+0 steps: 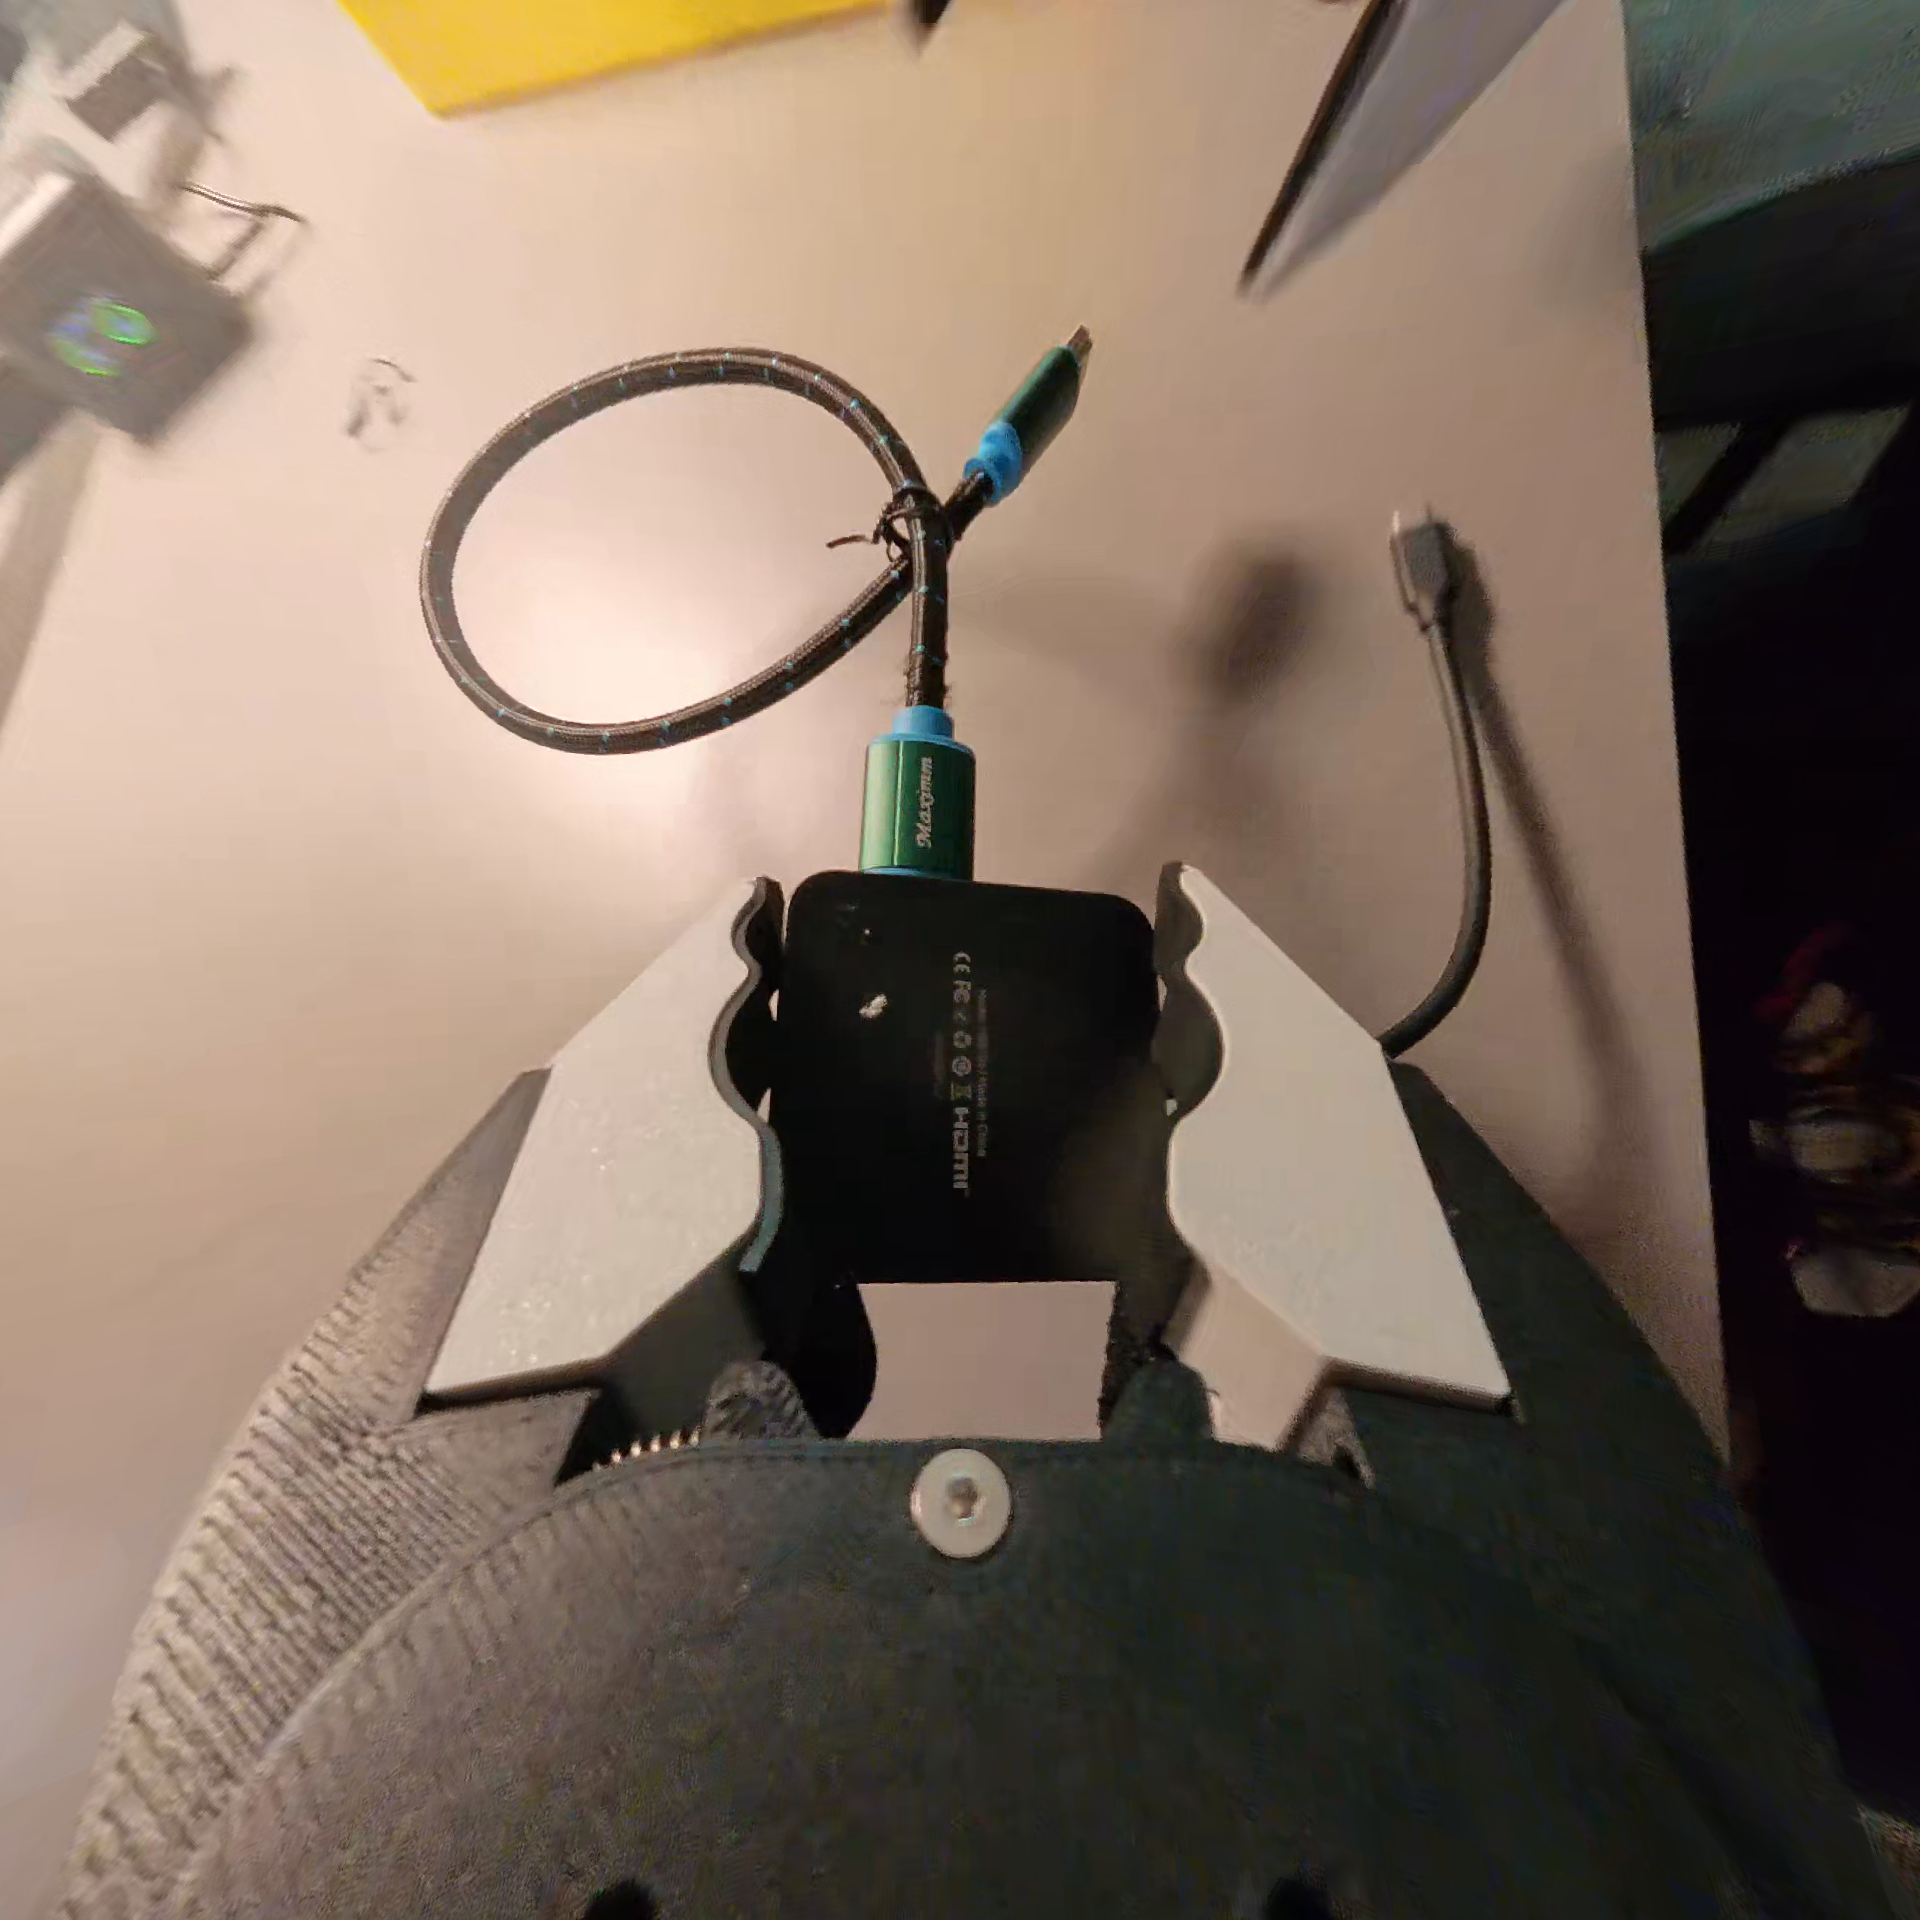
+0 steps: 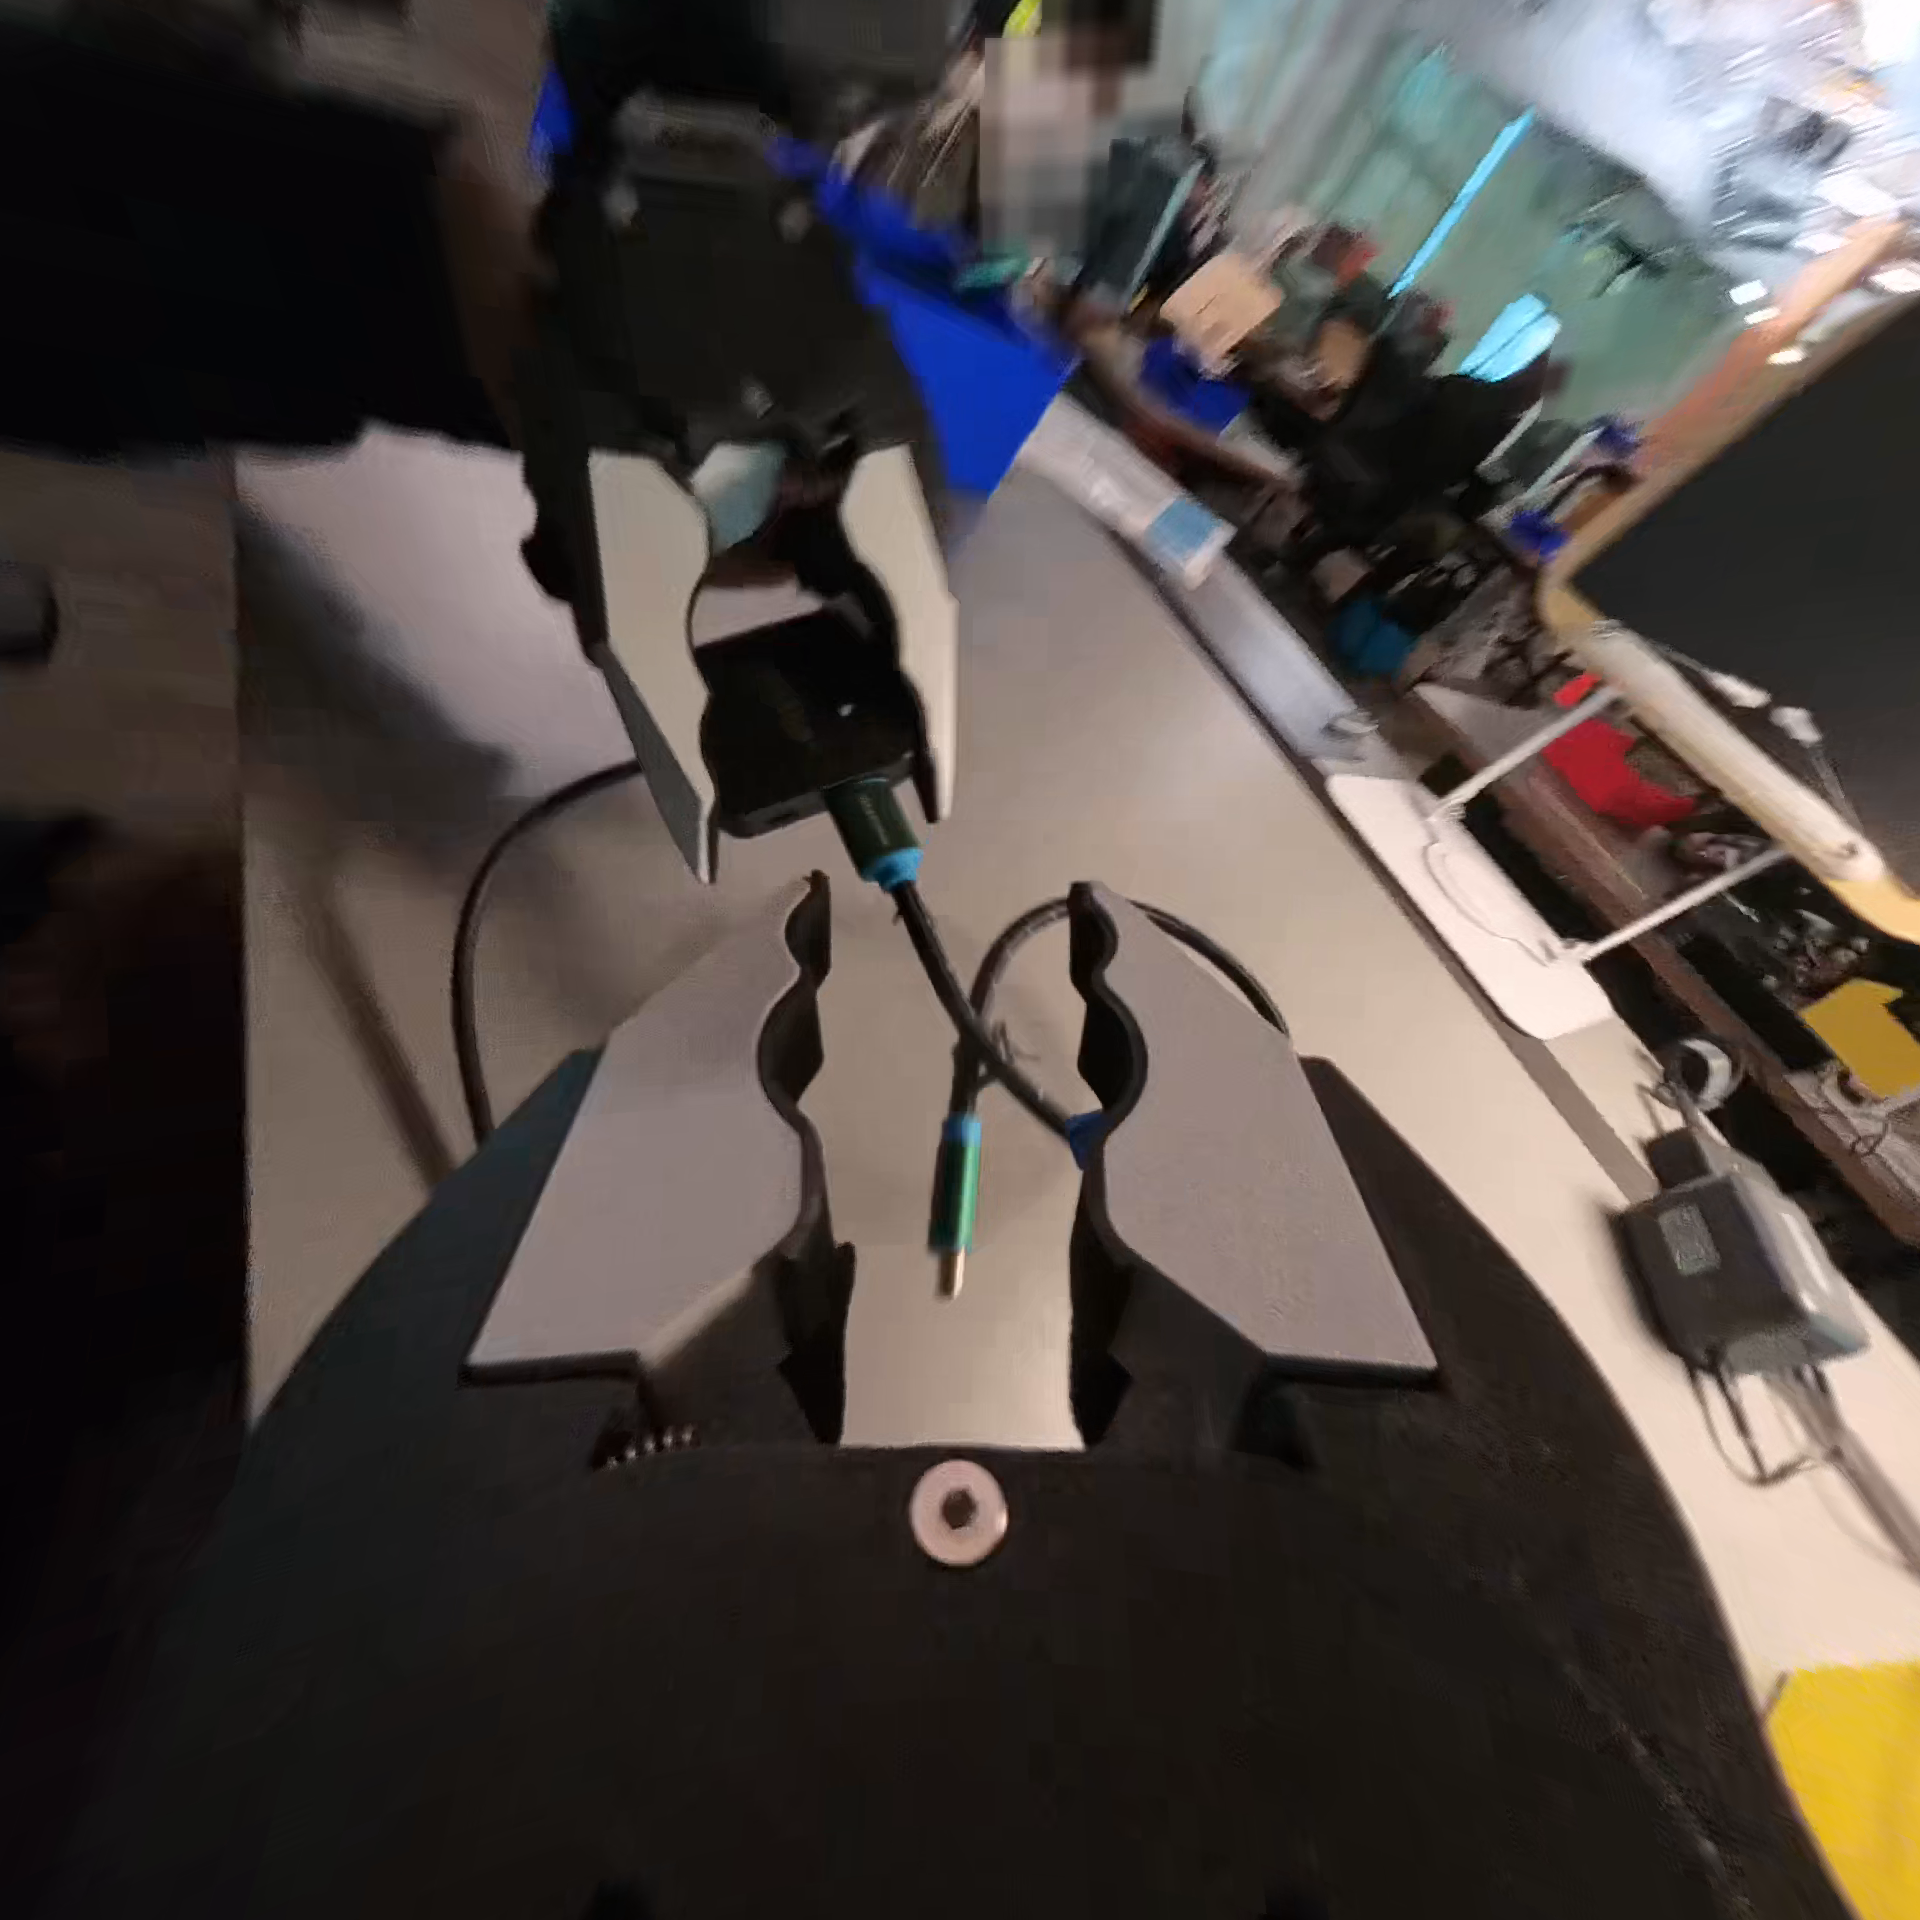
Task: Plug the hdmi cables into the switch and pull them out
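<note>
My left gripper (image 1: 966, 894) is shut on the black HDMI switch (image 1: 966, 1081) and holds it above the table. A green plug (image 1: 914, 810) of a short braided HDMI cable (image 1: 499, 665) sits in the switch's front port. The cable loops, and its free green plug (image 1: 1039, 400) lies beyond. My right gripper (image 2: 948, 904) is open and empty, its fingers either side of the free green plug (image 2: 956, 1195). The left gripper (image 2: 821, 821) with the switch (image 2: 800, 717) shows just ahead in the right wrist view.
A thin black cable with a small plug (image 1: 1423, 561) runs from the switch along the table's right edge. A yellow pad (image 1: 603, 42) lies at the far side. A black power brick (image 2: 1725, 1268), a white keyboard (image 2: 1455, 894) and a monitor stand (image 2: 1704, 727) sit to the right. Left tips to right tips: about 10 cm.
</note>
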